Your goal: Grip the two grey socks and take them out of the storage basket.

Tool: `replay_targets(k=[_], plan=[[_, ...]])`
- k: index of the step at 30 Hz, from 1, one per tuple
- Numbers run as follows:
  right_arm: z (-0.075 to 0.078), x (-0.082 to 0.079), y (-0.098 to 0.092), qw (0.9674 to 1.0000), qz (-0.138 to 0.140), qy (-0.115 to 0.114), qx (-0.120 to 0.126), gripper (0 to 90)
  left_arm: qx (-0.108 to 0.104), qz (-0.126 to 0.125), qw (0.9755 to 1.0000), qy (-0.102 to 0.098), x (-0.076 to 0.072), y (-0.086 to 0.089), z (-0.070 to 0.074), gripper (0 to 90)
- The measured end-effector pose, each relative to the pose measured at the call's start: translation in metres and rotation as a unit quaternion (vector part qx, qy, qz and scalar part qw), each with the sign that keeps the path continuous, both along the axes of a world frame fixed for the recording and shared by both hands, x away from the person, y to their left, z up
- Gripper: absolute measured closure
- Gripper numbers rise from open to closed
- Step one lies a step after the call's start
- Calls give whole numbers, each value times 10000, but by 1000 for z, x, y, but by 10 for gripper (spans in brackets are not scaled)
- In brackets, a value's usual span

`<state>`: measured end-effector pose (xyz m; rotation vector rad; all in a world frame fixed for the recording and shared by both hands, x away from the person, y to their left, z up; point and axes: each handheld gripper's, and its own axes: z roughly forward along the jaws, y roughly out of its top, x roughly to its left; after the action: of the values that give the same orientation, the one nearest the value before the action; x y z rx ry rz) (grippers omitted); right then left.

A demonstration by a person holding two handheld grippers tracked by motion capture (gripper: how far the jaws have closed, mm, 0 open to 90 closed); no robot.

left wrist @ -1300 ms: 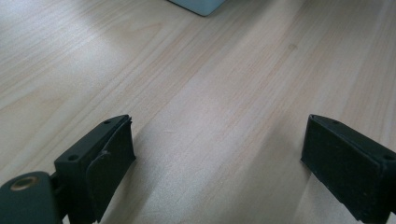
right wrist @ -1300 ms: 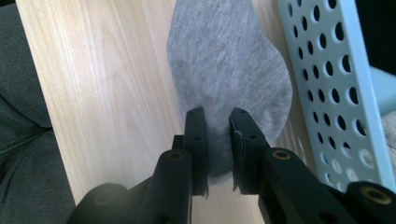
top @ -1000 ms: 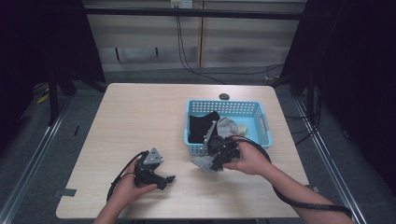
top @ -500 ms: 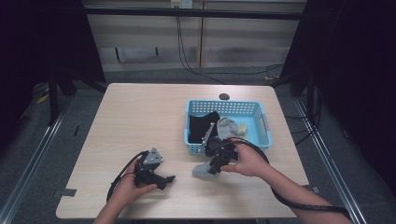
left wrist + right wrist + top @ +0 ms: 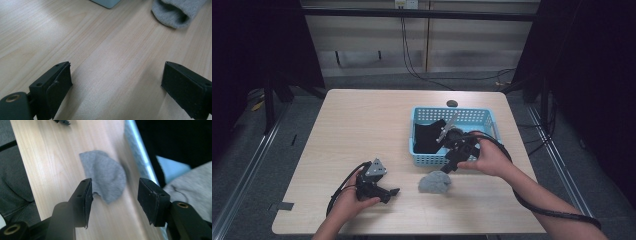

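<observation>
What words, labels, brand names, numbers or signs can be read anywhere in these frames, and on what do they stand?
None can be read.
The blue basket, the grey sock, the black cloth in the basket and the wooden table carry no print.
The left gripper and the right gripper show no legible marking.
The pale fitting on the far wall is too small to tell.

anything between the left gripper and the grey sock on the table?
Nothing. In the left gripper view, bare wood runs from the open left gripper up to the grey sock; the high view shows the same bare gap on the table.
</observation>
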<state>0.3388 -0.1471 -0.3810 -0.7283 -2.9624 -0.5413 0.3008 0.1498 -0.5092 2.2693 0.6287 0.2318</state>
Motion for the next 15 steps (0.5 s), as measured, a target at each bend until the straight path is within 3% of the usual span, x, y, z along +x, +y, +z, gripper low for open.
replay_targets(k=[7, 15], plan=[[13, 23, -16, 9990, -382, -211, 54, 429, -40, 31, 10000, 9, 0, 0, 0, 85], [1, 51, -33, 9964, -795, -232, -168, 442, -63, 45, 10000, 18, -1, -1, -1, 85]])
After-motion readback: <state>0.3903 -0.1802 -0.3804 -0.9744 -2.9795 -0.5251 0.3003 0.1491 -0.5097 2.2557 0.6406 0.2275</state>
